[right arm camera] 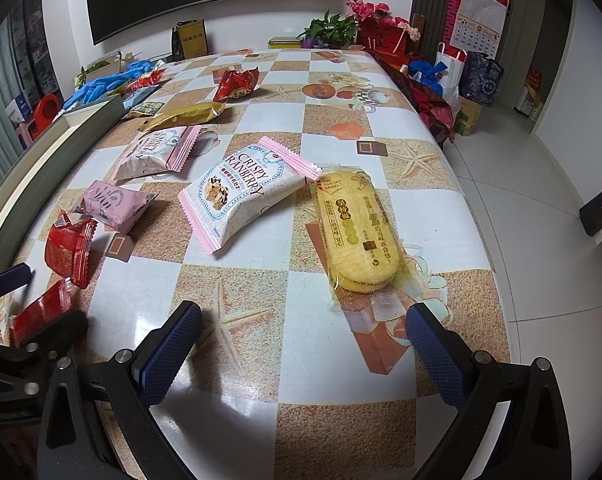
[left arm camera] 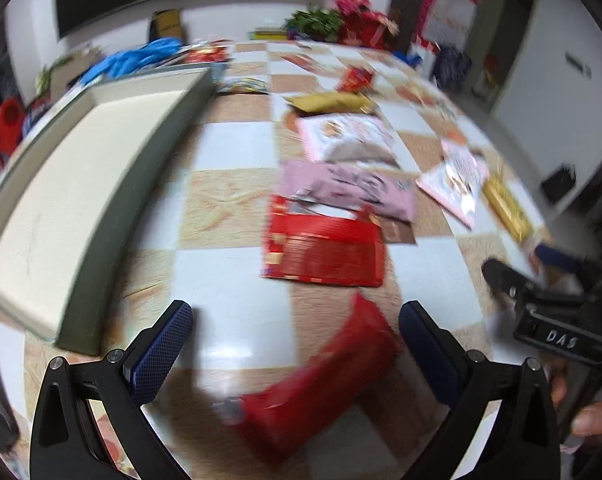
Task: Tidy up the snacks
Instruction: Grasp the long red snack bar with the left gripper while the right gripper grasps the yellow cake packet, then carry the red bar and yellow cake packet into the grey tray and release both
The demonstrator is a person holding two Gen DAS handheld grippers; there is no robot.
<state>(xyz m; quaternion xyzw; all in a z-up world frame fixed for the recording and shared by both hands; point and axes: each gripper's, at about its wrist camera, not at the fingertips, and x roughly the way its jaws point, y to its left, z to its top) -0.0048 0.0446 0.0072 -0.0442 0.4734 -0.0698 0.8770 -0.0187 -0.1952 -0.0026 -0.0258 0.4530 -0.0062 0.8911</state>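
Observation:
My left gripper (left arm camera: 297, 316) is open low over the table, and the left wrist view is blurred. A red snack packet (left arm camera: 321, 380) lies slanted between its fingers, touching neither. Ahead lie a flat red packet (left arm camera: 325, 248) and a pink packet (left arm camera: 349, 188). A cream box with grey walls (left arm camera: 101, 208) stands to the left. My right gripper (right arm camera: 303, 316) is open with nothing between its fingers. A yellow cracker packet (right arm camera: 353, 232) lies just beyond its right finger, and a white-pink cranberry packet (right arm camera: 245, 192) sits ahead on the left.
Farther back lie a second cranberry packet (right arm camera: 157, 152), a gold packet (right arm camera: 185, 114), a crumpled red packet (right arm camera: 237, 82) and blue gloves (right arm camera: 101, 80). The table edge (right arm camera: 473, 208) drops to a tiled floor on the right. Bags and flowers (right arm camera: 373, 20) crowd the far corner.

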